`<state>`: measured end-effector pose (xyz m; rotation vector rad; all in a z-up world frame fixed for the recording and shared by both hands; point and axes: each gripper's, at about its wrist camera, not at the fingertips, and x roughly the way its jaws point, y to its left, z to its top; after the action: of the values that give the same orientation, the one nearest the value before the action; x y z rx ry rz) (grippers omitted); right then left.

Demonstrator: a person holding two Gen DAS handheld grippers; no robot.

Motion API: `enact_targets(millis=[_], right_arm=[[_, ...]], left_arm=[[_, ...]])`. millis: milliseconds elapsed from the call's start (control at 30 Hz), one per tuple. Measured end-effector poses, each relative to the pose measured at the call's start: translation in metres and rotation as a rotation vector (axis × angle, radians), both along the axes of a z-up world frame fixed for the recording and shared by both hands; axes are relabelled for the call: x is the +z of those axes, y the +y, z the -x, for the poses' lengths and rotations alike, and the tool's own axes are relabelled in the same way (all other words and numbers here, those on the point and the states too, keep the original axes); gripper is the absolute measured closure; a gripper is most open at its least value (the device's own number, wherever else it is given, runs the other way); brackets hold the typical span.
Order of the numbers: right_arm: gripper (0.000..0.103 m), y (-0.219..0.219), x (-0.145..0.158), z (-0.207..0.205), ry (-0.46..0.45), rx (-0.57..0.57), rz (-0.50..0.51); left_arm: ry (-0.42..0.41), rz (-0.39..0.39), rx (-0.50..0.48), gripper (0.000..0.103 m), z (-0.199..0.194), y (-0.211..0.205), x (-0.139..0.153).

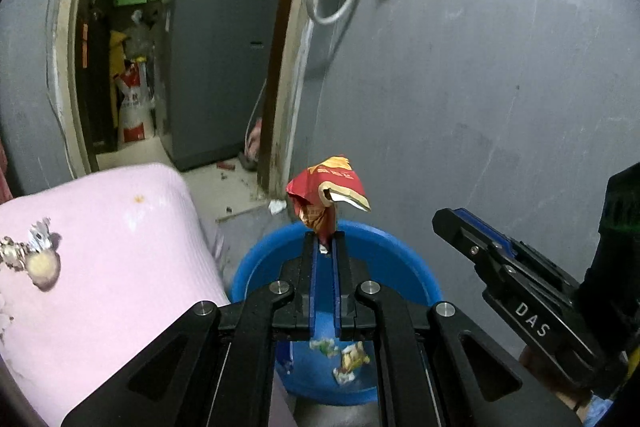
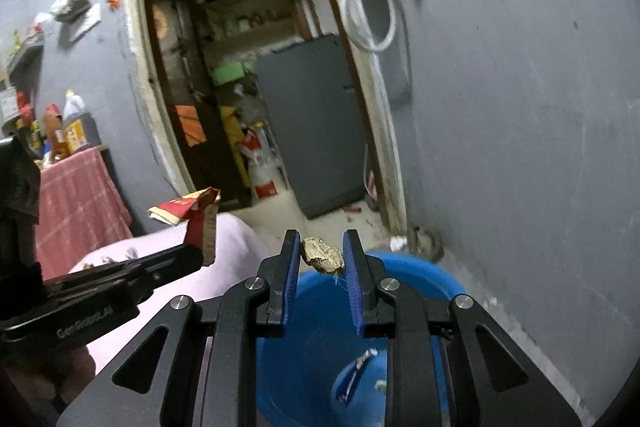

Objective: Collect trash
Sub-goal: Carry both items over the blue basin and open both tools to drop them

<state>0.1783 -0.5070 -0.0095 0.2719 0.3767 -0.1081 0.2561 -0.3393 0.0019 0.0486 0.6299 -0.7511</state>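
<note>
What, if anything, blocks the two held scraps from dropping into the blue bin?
Nothing visible. The red wrapper in the left gripper and the brown scrap in the right gripper both hang over the open blue bin.

Glossy plastic blue basin [image 1: 400, 259], crinkled shiny red wrapper [image 1: 328, 195], soft pink cloth [image 1: 120, 247].

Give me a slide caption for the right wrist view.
Right tool grips a crumpled brown scrap above the round blue plastic basin.

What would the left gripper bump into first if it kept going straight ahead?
Probably the far rim of the blue bucket, just beyond the left gripper and its red wrapper; if it clears that, the grey wall. Depth is unclear.
</note>
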Motion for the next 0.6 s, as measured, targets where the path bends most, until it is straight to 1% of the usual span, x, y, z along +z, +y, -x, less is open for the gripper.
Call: enact_targets(millis=[133, 233, 333, 400, 433, 500, 533, 567, 600], right_arm=[[0.082, -0.009, -0.015, -0.003, 0.054, -0.018, -0.055], [0.082, -0.016, -0.021, -0.005, 0.079, -0.031, -0.098], [0.082, -0.020, -0.022, -0.006, 0.092, -0.039, -0.109], [0.081, -0.022, -0.021, -0.006, 0.100, -0.039, -0.116], [0.074, -0.022, -0.021, -0.007, 0.103, -0.041, -0.119], [0.064, -0.022, -0.017, -0.007, 0.099, -0.041, -0.121], [0.064, -0.022, -0.017, -0.009, 0.097, -0.041, -0.117], [0.063, -0.021, -0.015, -0.008, 0.095, -0.039, -0.115], [0.060, -0.021, -0.011, -0.008, 0.092, -0.040, -0.115]], left_arm=[[0.055, -0.035, -0.008, 0.098, -0.007, -0.010, -0.017], [0.083, -0.056, -0.004, 0.096, -0.009, -0.012, -0.024], [0.087, -0.057, 0.000, 0.091, -0.007, -0.008, -0.028], [0.089, -0.050, 0.007, 0.085, -0.007, -0.004, -0.028], [0.088, -0.046, 0.012, 0.084, -0.007, -0.001, -0.026], [0.082, -0.028, 0.023, 0.076, -0.004, 0.007, -0.023], [0.076, -0.018, 0.030, 0.073, -0.002, 0.012, -0.020], [0.069, -0.009, 0.038, 0.069, 0.001, 0.017, -0.016], [0.058, 0.005, 0.047, 0.064, 0.004, 0.024, -0.012]])
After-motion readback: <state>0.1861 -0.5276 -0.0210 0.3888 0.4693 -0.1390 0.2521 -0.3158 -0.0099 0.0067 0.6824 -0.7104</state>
